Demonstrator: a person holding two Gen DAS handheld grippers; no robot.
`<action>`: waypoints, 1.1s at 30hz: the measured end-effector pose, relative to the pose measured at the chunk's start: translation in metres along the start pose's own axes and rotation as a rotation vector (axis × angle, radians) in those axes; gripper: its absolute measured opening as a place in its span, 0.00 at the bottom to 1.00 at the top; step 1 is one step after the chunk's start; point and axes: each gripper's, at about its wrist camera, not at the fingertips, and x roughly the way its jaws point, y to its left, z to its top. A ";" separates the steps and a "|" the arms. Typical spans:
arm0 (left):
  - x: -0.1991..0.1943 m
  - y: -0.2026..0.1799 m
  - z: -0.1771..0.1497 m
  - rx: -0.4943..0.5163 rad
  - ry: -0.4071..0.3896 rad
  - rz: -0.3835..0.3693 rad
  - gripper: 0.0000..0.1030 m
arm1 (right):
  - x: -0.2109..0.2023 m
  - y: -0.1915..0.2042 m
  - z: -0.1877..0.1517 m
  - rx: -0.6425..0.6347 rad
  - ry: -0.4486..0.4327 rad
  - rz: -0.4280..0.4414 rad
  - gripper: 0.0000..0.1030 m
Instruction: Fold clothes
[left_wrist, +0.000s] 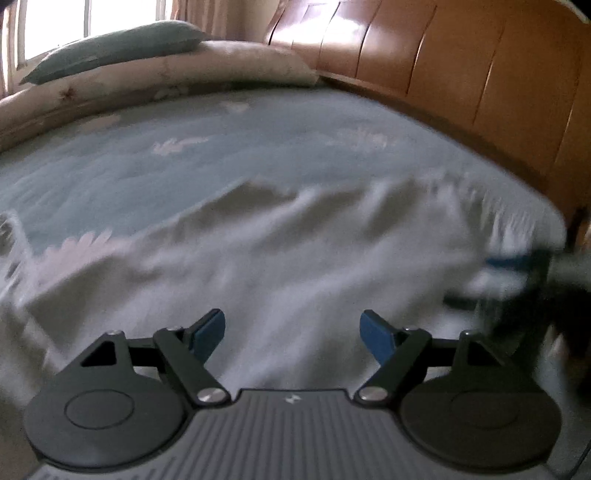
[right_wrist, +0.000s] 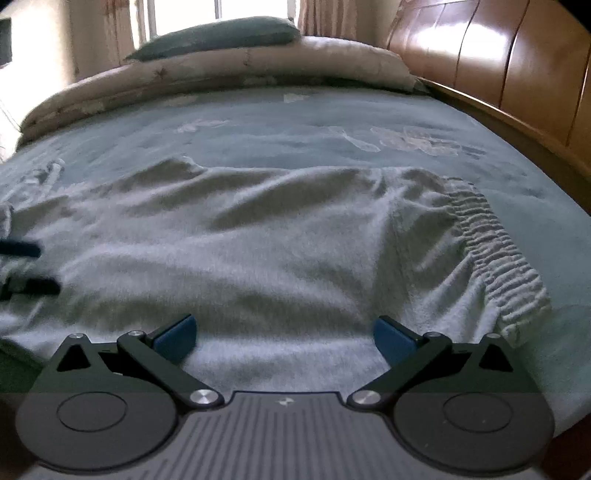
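A light grey garment (left_wrist: 277, 258) (right_wrist: 258, 240) lies spread and wrinkled on the bed. Its gathered elastic waistband (right_wrist: 495, 251) runs along its right side. My left gripper (left_wrist: 293, 325) hovers over the cloth's near part, its blue pads wide apart with nothing between them. My right gripper (right_wrist: 284, 328) is open wide too, over the near part beside the waistband, with only flat cloth under the gap. Each gripper also shows in the other's view: the right gripper (left_wrist: 495, 280) blurred at the right edge, the left gripper (right_wrist: 29, 267) at the left edge.
The bed carries a blue-green patterned sheet (right_wrist: 332, 122). A rolled beige quilt (right_wrist: 221, 74) with a green pillow (right_wrist: 221, 37) on top lies at the far end before a window. A wooden headboard (right_wrist: 498, 59) runs along the right side.
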 end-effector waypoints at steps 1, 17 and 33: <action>0.004 -0.001 0.012 -0.017 -0.007 -0.028 0.78 | -0.003 -0.001 -0.001 0.006 -0.017 0.025 1.00; 0.159 0.011 0.099 -0.337 0.090 -0.273 0.80 | -0.015 -0.050 -0.006 0.312 -0.134 0.241 1.00; 0.167 -0.066 0.102 -0.172 0.161 -0.401 0.82 | -0.017 -0.044 -0.009 0.280 -0.132 0.193 1.00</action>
